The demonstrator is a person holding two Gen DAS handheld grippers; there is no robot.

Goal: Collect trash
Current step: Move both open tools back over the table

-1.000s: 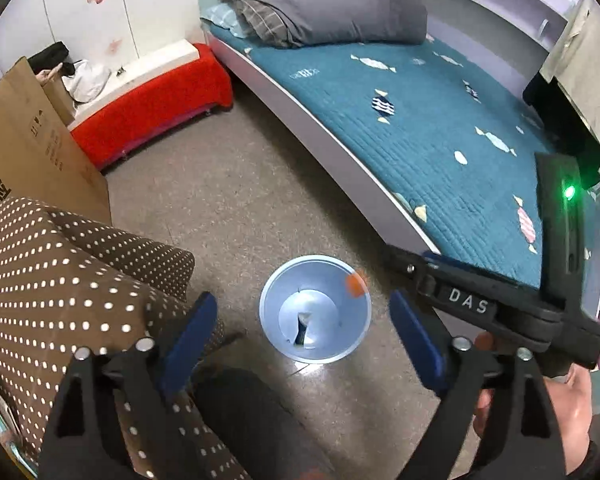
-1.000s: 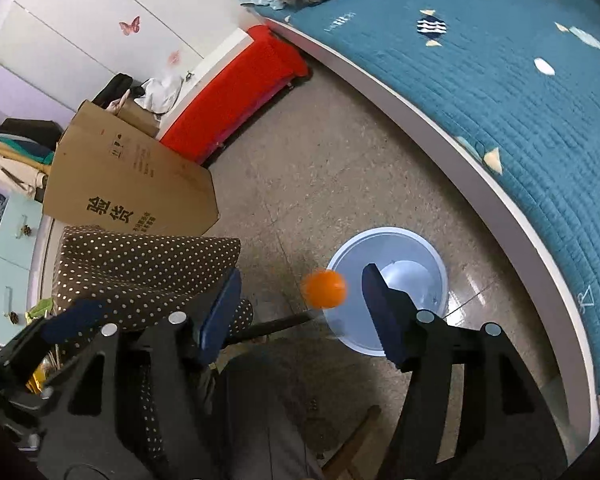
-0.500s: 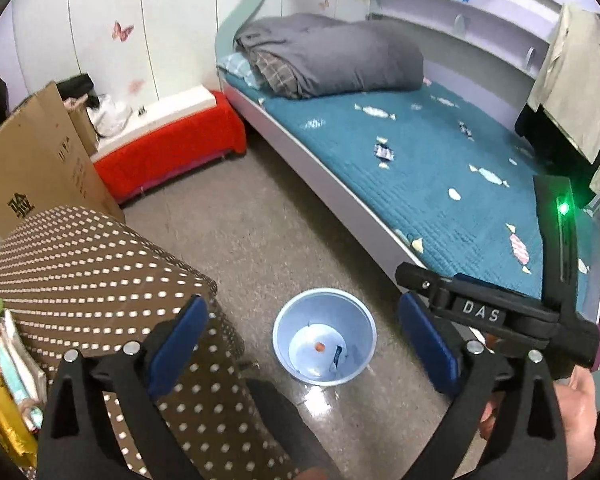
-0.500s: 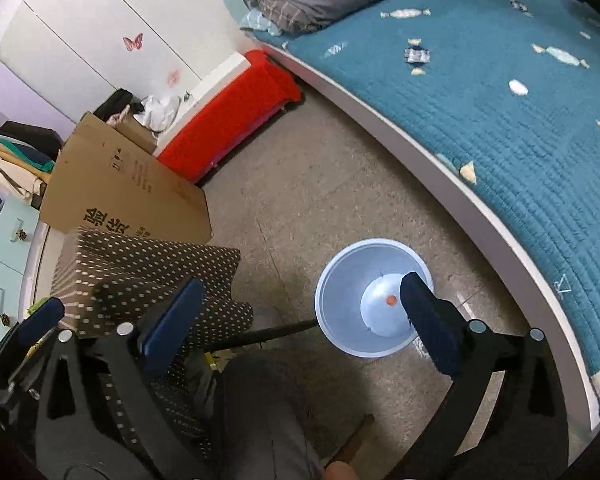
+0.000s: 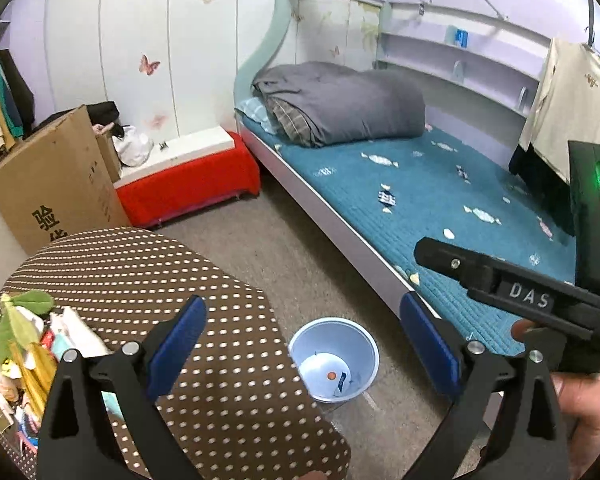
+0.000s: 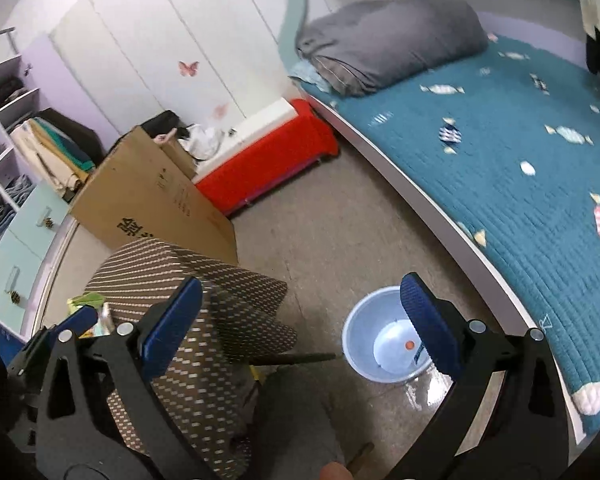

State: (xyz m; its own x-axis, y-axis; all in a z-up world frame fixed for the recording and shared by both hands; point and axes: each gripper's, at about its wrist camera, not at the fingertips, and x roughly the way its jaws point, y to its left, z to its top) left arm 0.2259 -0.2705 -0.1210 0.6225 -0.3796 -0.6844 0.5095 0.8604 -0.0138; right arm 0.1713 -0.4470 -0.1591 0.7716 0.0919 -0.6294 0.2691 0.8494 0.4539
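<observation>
Both grippers have pulled up and back since a second ago, and the orange ball that was dropping past the right one now sits in the bin.

Left gripper [image 5: 303, 336] is spread wide with nothing between its blue pads, and the right gripper [image 6: 302, 318] is just as wide and empty. Below and ahead of them, the pale blue trash bin [image 5: 358, 340] stands on the floor just beside the bed [image 5: 440, 200]. On its bottom are the little orange ball [image 5: 331, 375] and a scrap of wrapper [image 5: 341, 381], too small to read. From the right camera that gripper's right pad covers part of the bin's rim. A polka-dot cloth [image 5: 172, 280] fills the lower left, with blurry clutter [image 5: 28, 344] cut off at the frame edge. The person's hand [image 5: 584, 404] on the right gripper's body is only partly in view.
</observation>
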